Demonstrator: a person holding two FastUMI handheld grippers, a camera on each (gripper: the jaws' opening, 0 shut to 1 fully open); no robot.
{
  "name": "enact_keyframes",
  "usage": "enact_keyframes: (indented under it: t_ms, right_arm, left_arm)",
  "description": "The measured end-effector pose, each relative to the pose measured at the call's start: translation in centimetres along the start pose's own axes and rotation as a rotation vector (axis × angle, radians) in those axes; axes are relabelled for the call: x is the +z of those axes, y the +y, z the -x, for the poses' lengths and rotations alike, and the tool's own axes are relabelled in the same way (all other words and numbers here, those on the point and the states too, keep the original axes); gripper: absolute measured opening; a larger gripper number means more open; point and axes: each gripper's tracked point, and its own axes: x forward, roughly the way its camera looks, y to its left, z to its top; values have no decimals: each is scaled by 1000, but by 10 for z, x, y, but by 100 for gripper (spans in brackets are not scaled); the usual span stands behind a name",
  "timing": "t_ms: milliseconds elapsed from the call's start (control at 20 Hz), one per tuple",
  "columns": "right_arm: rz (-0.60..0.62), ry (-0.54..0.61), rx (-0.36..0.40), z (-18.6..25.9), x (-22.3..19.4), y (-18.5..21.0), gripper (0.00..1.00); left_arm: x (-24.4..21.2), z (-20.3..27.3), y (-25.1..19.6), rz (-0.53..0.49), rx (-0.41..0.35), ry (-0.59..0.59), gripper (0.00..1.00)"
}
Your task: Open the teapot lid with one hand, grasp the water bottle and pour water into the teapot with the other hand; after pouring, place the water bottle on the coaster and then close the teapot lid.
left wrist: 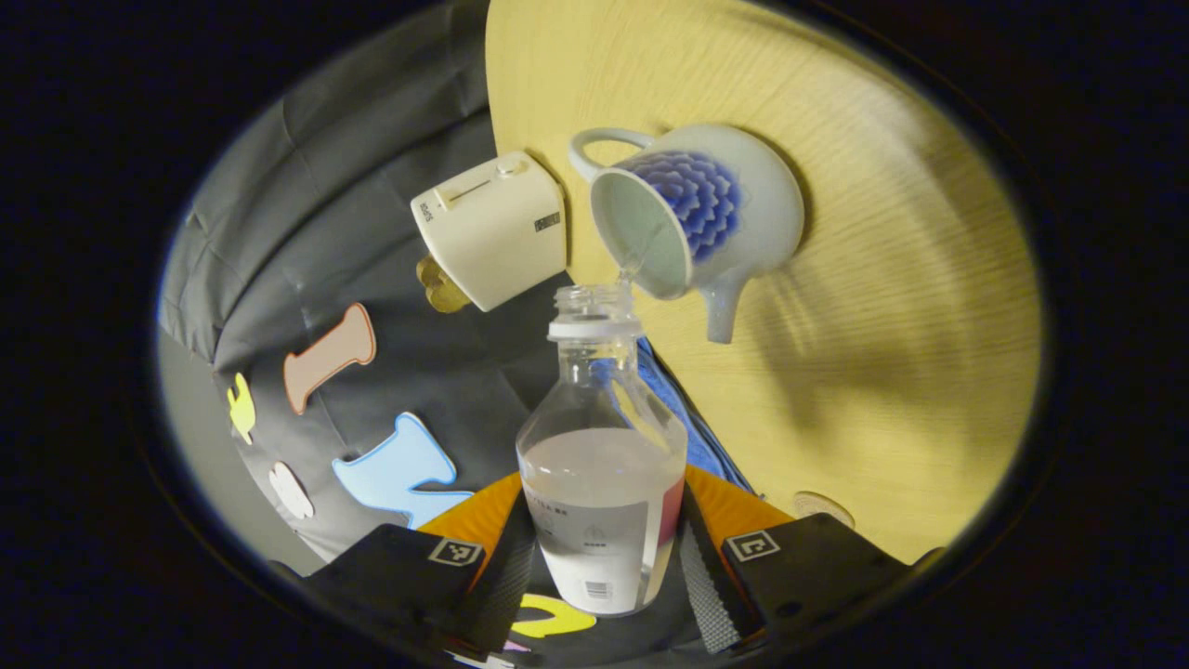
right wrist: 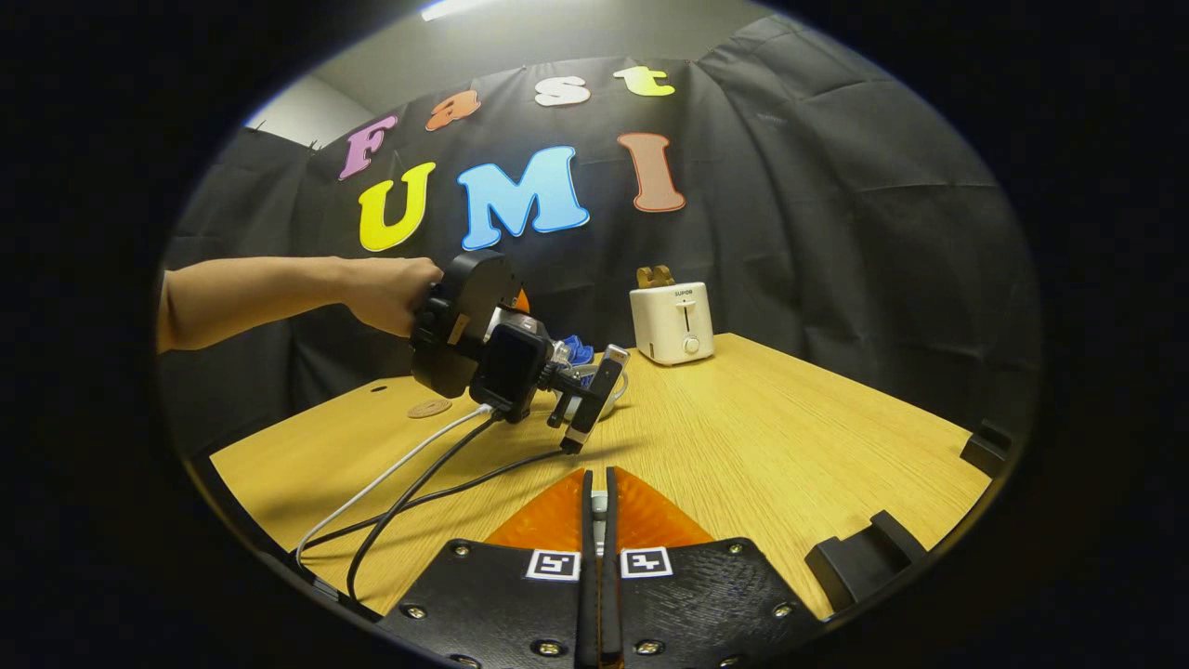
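Over the counter, left claw grips tilted water bottle, pouring into teapot; right claw clenched w/ sth pale between its fingers, can't tell what.

Wooden table, light grain. On it: white toaster at far edge; teapot beside toaster, lid off; round coaster far left; white and black cables trailing across near-left part.

Left tongs clamped; right tongs closed
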Motion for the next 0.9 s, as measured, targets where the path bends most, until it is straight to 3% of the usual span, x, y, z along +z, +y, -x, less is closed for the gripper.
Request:
enact_keyframes:
  t_ms: [900]
  right_arm:
    - [15, 21, 5, -1, -2, 2, 1]
  left_arm:
    - [17, 26, -18, -176, 62, -4, 87]
